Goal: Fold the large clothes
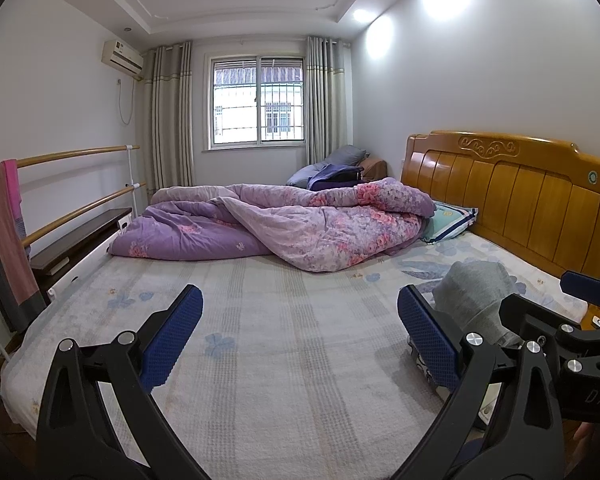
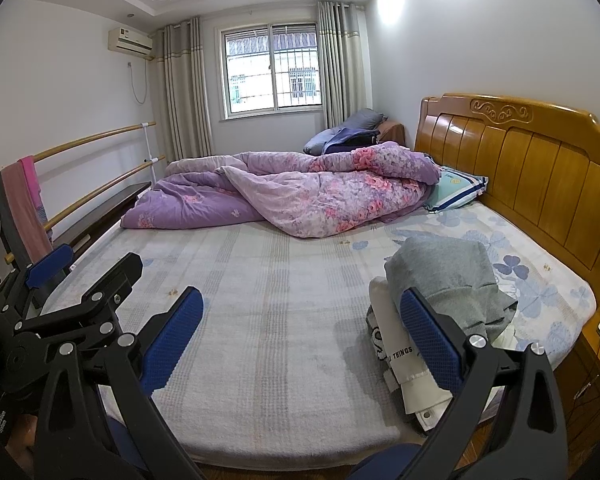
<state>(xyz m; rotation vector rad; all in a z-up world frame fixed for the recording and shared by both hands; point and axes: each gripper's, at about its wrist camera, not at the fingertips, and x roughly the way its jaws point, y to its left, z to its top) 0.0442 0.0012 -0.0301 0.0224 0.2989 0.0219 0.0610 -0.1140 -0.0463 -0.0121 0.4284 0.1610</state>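
Beside the right gripper's (image 2: 300, 336) spread jaws lie folded clothes (image 2: 448, 280).

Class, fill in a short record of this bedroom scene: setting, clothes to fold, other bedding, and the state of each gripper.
setting: bed with pale checked sheet, orange wooden headboard
clothes: grey knitted garment lying on a white printed garment, piled near the bed's right front edge, not spread out
other bedding: crumpled purple floral quilt on the far half of the bed; striped pillow by the headboard
left gripper: open, holding nothing, above the sheet
right gripper: open, holding nothing, beside the clothes pile
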